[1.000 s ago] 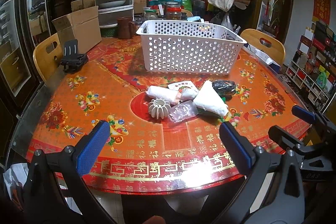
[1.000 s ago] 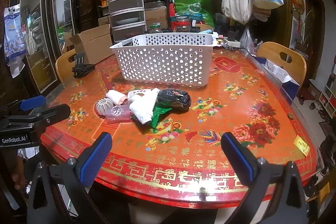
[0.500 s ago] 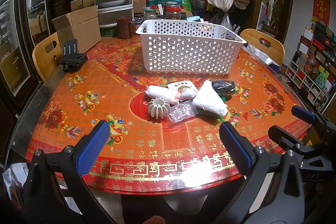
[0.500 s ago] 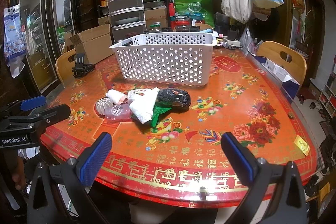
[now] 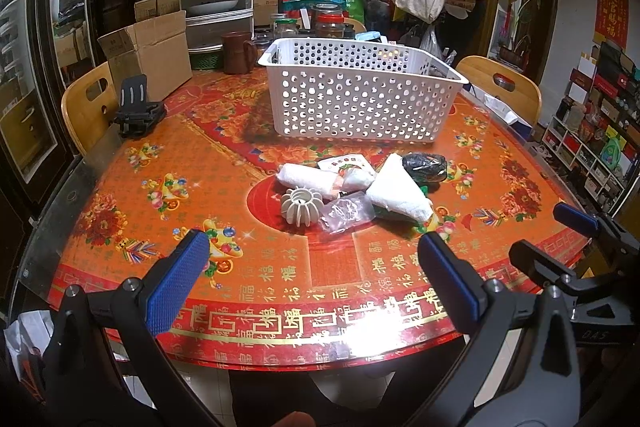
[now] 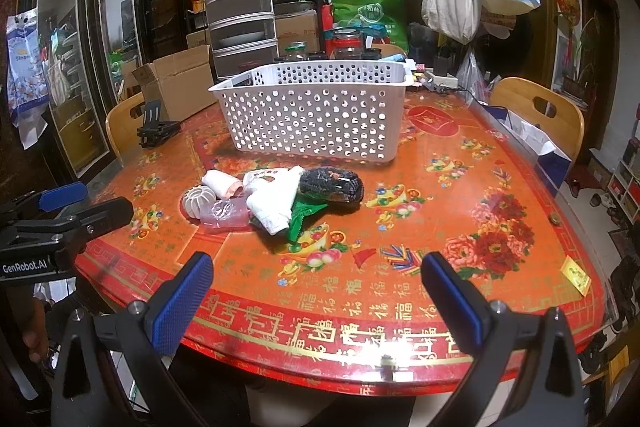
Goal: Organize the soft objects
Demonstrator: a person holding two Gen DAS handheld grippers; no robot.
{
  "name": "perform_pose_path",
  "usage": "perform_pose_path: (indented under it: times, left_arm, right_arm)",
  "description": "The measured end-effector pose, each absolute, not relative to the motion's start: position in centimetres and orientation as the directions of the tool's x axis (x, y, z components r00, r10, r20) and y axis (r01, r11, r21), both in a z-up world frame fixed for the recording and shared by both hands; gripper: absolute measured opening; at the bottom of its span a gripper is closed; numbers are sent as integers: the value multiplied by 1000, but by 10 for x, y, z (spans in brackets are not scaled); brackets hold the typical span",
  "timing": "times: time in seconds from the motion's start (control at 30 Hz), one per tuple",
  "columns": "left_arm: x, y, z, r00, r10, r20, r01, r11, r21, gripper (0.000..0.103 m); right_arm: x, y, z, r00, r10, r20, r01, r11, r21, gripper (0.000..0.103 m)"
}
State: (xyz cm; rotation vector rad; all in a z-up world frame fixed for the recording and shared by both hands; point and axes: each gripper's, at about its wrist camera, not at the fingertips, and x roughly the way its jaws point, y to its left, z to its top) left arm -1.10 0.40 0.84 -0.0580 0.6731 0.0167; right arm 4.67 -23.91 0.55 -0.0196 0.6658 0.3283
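Both our claws, left claw (image 5: pixel 312 279) and right claw (image 6: pixel 316 291), gaping wide, holding nothing. Soft pile (image 5: pixel 360 187) mid-worktop (image 5: pixel 168 163), near white basket (image 5: pixel 360 95). We'd pinch white rolled towel (image 5: pixel 400 197) by middle first, lift clear.

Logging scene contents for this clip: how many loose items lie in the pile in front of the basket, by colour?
White: 4 — rolled towel, ribbed ball, printed packet, folded cloth
Clear plastic bag: 1
Black bundle: 1
Green cloth: 1
Total: 7
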Motion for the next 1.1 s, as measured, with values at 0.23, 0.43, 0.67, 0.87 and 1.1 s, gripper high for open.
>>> perform_pose_path:
  times: [0.23,0.43,0.67,0.87,1.1]
  left_arm:
    - [-11,4,8,782,-4,-623,-34,998,-49,103]
    - [-9,0,5,793,-58,-607,15,997,-75,103]
    - [0,-1,3,819,-100,-565,63,994,-85,103]
    - [26,7,-13,779,-72,-623,32,997,-75,103]
    - [61,35,-29,739,-123,-662,19,986,-163,103]
  right_arm:
    - [47,-239,6,736,293,-610,-305,948,87,103]
    - [49,-238,5,732,299,-612,-308,947,93,103]
    - [58,-240,-1,725,362,-586,-341,928,152,103]
    - [73,-238,-3,746,359,-561,-347,929,132,103]
    - [109,-243,-17,679,348,-646,-308,934,179,103]
